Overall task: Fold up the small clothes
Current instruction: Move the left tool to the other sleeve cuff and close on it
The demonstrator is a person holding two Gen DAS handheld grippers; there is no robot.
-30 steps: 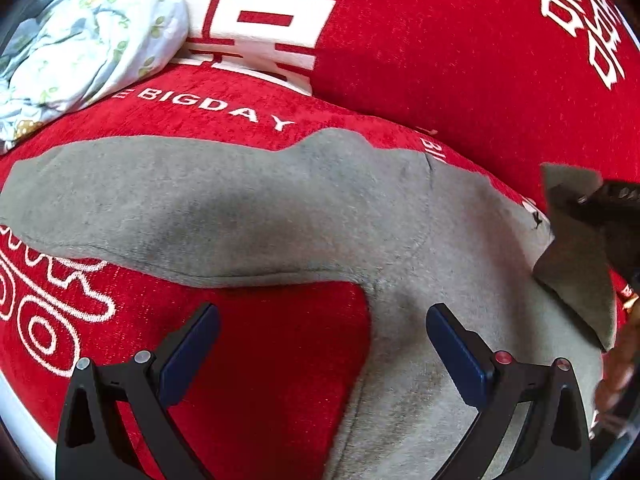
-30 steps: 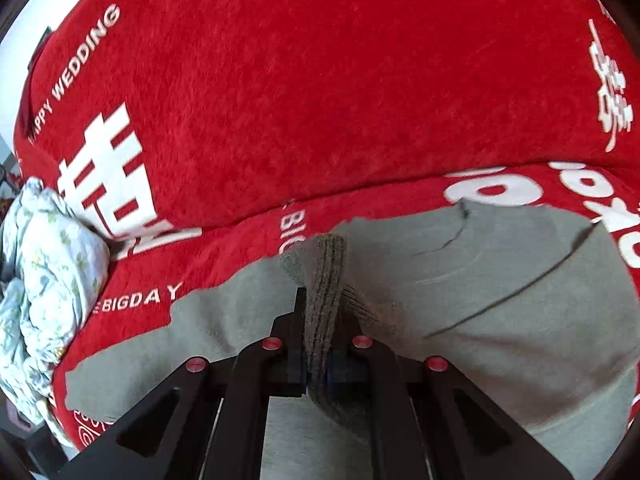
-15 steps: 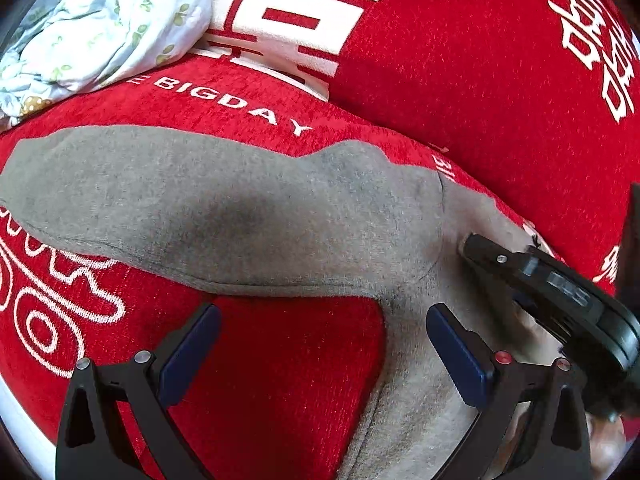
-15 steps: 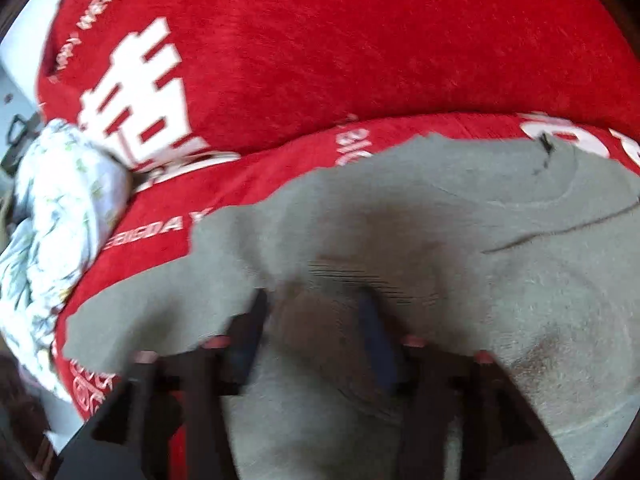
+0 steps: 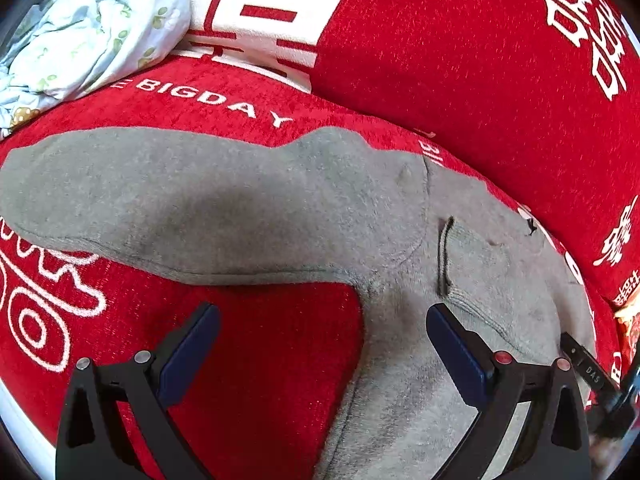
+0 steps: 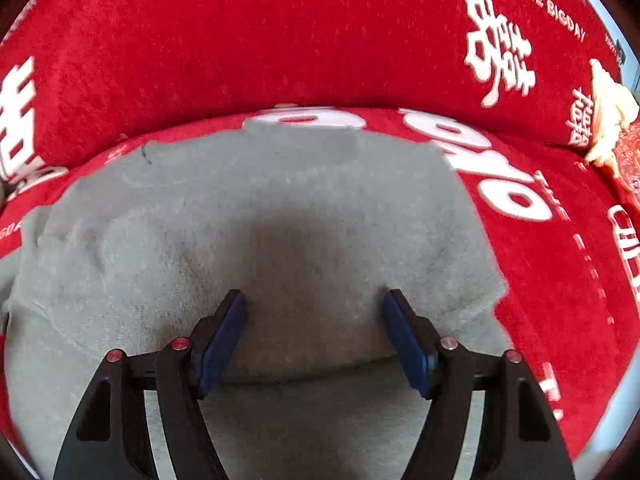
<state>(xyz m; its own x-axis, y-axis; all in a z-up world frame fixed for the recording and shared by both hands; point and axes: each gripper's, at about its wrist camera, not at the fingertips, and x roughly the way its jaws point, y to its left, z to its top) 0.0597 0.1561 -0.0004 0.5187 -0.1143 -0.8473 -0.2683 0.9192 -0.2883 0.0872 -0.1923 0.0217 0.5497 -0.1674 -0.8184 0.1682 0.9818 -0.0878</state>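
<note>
A small grey sweater (image 5: 500, 272) lies flat on the red seat cover (image 5: 260, 360). One sleeve (image 5: 200, 200) stretches out to the left. The other sleeve is folded over the body, its cuff (image 5: 444, 256) lying near the armpit. My left gripper (image 5: 322, 312) is open above the armpit edge, one finger over red cover, the other over grey cloth. My right gripper (image 6: 314, 296) hovers over the sweater body (image 6: 280, 184); its jaws are opening and nothing is between the pads. A black part of the right-hand tool (image 5: 588, 368) shows at the left wrist view's right edge.
A red back cushion (image 5: 460, 60) with white characters rises behind the sweater. A crumpled pale floral cloth (image 5: 92, 32) sits at the far left. A cream-coloured object (image 6: 608, 120) lies at the far right of the seat.
The right gripper was shut on the grey cuff; it has let go, opened, and swung right over the sweater body. The sleeve now lies folded. The left gripper barely moved.
</note>
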